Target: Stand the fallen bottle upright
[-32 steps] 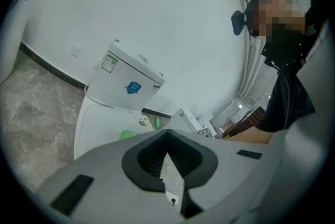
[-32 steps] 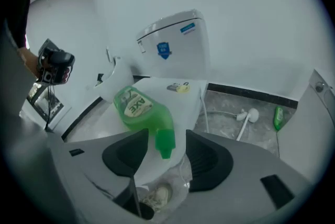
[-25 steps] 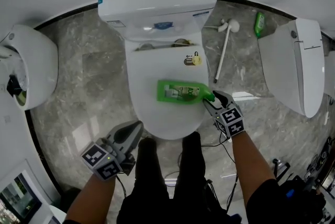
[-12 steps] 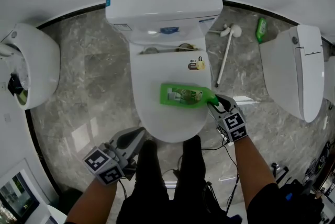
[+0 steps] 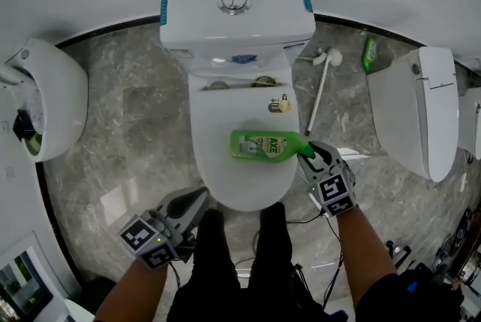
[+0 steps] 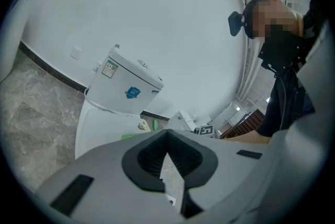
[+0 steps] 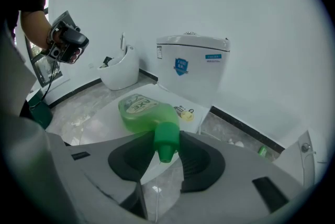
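the green bottle (image 5: 261,145) lies on its side on the closed toilet lid (image 5: 225,113), toward the front, with its label facing up and its cap (image 5: 305,150) pointing to the person's right, out past the lid's edge. the right gripper (image 5: 310,156) reaches in from that side. in the right gripper view its two jaws stand on either side of the cap (image 7: 166,136) and pinch it between their dark pads, with the bottle's body (image 7: 140,110) stretching away over the lid toward the tank (image 7: 191,63).

the left gripper (image 5: 197,197) hangs low by the front left of the bowl, well apart from the bottle. its own view shows the jaw tips pressed together (image 6: 167,133) with nothing between them — only a sliver of pale surface shows through the hollow behind the tips.

a small yellow trinket (image 5: 279,104) rests on the lid near the hinge, just beyond the bottle. on the marble floor to the right lie a white toilet brush (image 5: 322,83) and, further off by the wall, a small green bottle (image 5: 370,53). a second toilet (image 5: 417,110) stands at the right and another white fixture (image 5: 49,106) at the left.
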`<state>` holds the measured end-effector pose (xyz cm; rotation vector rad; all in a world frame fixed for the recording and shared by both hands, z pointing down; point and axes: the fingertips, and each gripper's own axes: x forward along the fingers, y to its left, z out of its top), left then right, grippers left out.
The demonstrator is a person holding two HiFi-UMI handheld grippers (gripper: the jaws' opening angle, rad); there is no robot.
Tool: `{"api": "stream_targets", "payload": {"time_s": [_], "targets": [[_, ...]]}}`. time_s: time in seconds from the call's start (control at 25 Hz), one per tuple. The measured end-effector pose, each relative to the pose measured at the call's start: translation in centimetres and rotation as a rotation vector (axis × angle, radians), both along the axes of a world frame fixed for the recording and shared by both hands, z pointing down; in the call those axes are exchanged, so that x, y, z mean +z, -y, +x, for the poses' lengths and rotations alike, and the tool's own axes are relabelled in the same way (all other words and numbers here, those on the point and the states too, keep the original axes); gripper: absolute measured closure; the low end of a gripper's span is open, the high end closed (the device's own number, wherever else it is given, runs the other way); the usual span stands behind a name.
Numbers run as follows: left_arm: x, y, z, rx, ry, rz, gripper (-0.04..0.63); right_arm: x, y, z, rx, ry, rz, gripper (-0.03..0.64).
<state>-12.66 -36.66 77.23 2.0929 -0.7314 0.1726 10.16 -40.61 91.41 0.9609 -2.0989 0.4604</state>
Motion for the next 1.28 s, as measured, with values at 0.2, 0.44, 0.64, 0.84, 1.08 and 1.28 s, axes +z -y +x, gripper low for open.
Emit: {"api": "stream_targets", "payload": {"time_s": [0.2,0.44,0.64,0.84,1.08,1.28], "targets": [[-0.7,0.2,0.0,-0.004,-0.008,0.009,0.577,-2.0,0.3,1.0,-0.011,-0.057,0.031,0.449],[-1.7,-0.1,0.0,-0.007,-0.023,0.012,0.577,-4.6,0.8,1.2,-0.071,-0.138,0.079,0.448],[-3.3,-0.2,-0.6,-0.024,-0.038,0.029,0.577,-7.2,1.2,0.3,-0.136,-0.219,0.118,0.454],[-5.0,-0.2,-1.7,-0.039,-0.044,0.056,0.577,-9.6,1.5,-1.5,-0.227,-0.313,0.151,0.455],[-6.6,-0.2,-3.1,-0.051,-0.051,0.079,0.577,-11.7,1.0,-5.1,-0.348,-0.436,0.186,0.454],[-7.7,-0.4,-4.3,-0.068,-0.052,0.093,0.577,-12.3,0.1,-8.2,-0.448,-0.506,0.220,0.454]]}}
